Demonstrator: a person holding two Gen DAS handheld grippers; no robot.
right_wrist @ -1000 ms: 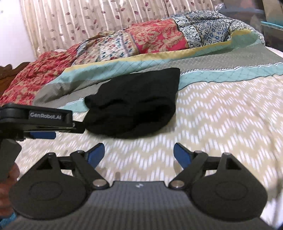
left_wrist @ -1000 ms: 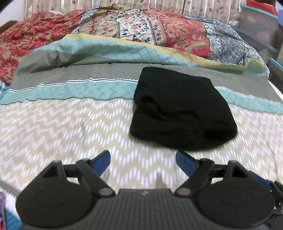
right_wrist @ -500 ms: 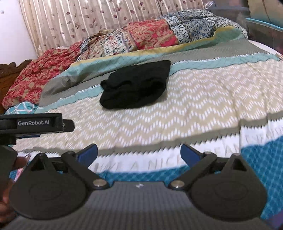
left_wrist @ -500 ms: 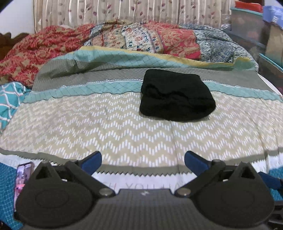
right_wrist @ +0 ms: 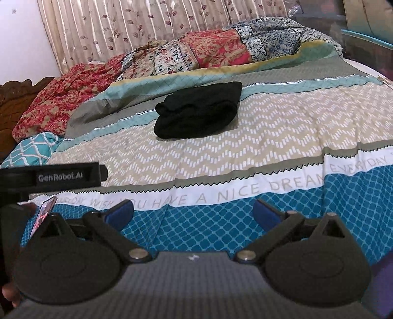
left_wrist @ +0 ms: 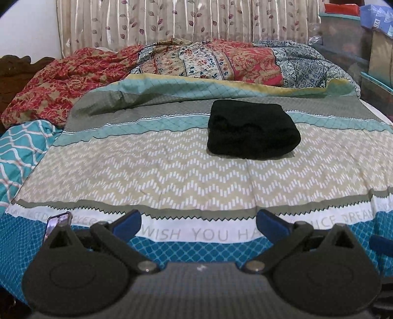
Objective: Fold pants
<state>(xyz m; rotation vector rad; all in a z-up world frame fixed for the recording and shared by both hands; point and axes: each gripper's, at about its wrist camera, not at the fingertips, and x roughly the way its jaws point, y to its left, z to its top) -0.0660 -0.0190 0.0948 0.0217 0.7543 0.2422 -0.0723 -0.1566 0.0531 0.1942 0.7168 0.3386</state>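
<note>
The black pants (left_wrist: 253, 130) lie folded in a compact rectangle on the patterned bedspread (left_wrist: 152, 171), toward the far middle of the bed. They also show in the right wrist view (right_wrist: 199, 114). My left gripper (left_wrist: 199, 224) is open and empty, held back over the bed's near edge, far from the pants. My right gripper (right_wrist: 192, 212) is open and empty too, also over the near edge. The left gripper's body (right_wrist: 49, 175) shows at the left of the right wrist view.
A heap of red and floral quilts (left_wrist: 172, 63) lies along the far side under a curtain (left_wrist: 172, 22). A phone (left_wrist: 55, 224) lies at the near left edge. Storage boxes (left_wrist: 368, 49) stand at the right. A teal cloth (left_wrist: 19, 147) lies at the left.
Both grippers have pulled back from the folded pants toward the bed's near edge. The pants now look smaller and farther away. Both stay open.
</note>
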